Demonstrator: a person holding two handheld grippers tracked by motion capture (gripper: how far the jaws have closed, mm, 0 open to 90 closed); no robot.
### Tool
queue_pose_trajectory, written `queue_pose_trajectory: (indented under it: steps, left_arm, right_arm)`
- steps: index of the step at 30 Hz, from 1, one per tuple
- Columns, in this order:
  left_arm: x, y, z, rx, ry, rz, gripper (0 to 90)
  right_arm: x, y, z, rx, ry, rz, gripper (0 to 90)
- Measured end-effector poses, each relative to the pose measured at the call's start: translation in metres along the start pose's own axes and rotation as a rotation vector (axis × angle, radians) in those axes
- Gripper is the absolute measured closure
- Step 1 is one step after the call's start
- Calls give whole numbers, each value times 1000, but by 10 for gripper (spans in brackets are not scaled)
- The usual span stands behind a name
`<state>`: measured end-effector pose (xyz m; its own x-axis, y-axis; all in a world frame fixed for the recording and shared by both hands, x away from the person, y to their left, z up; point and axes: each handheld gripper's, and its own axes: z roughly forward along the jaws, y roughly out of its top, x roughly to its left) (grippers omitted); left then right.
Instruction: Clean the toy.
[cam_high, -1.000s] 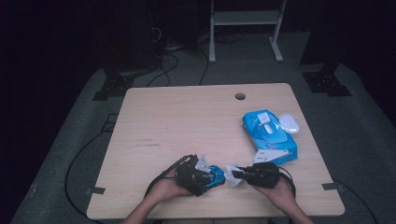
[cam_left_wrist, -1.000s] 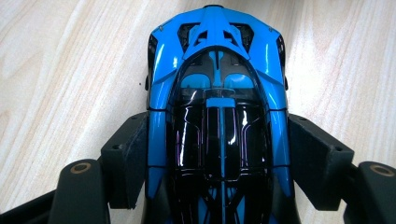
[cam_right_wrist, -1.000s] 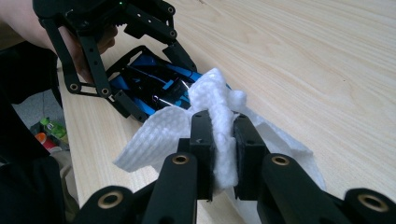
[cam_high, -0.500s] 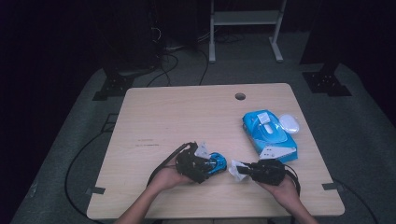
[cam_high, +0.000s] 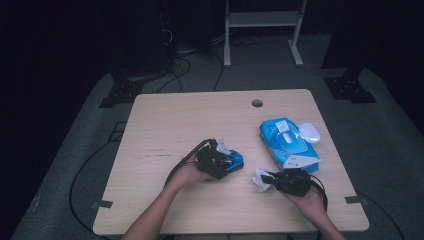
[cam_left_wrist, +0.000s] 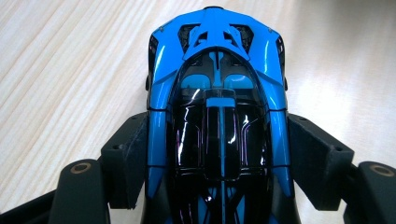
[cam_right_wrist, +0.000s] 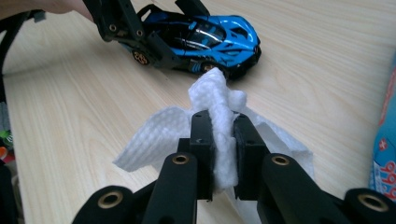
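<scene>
A blue and black toy car (cam_left_wrist: 217, 107) sits on the wooden table (cam_high: 170, 125), and my left gripper (cam_left_wrist: 219, 156) is shut on its sides. In the high view the car (cam_high: 235, 161) pokes out to the right of the left gripper (cam_high: 226, 162). My right gripper (cam_right_wrist: 219, 140) is shut on a crumpled white wipe (cam_right_wrist: 217, 100), which it holds just short of the car's front end (cam_right_wrist: 205, 39). From above, that right gripper (cam_high: 268, 179) and its wipe (cam_high: 260, 180) lie to the right of the car and nearer the person, apart from it.
A blue pack of wipes (cam_high: 286, 142) lies at the right of the table, its label flap raised. Beside it rests a white oval lid (cam_high: 310, 132). A cable hole (cam_high: 257, 103) sits near the far edge. Cables trail from both grippers.
The left gripper has carried the car a little farther from the person. The right gripper with the wipe has drawn back to the right, so the two now stand apart.
</scene>
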<state>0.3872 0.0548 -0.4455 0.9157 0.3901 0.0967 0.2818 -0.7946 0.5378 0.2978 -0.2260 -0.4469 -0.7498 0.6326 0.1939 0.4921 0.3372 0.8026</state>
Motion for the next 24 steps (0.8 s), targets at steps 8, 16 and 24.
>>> queue_pose_trajectory:
  steps: [8, 16, 24]
  left_arm:
    - [7, -7, 10, -11, -25, -68, 280]
    - [8, -8, 9, -24, -24, -73, 256]
    - [11, -9, -2, -71, -35, -107, 169]
  right_arm:
    - [-8, -11, 12, 88, -57, -6, 682]
    - [-13, -16, 9, 66, -75, -5, 514]
    - [-12, -12, -6, -31, -50, 14, 444]
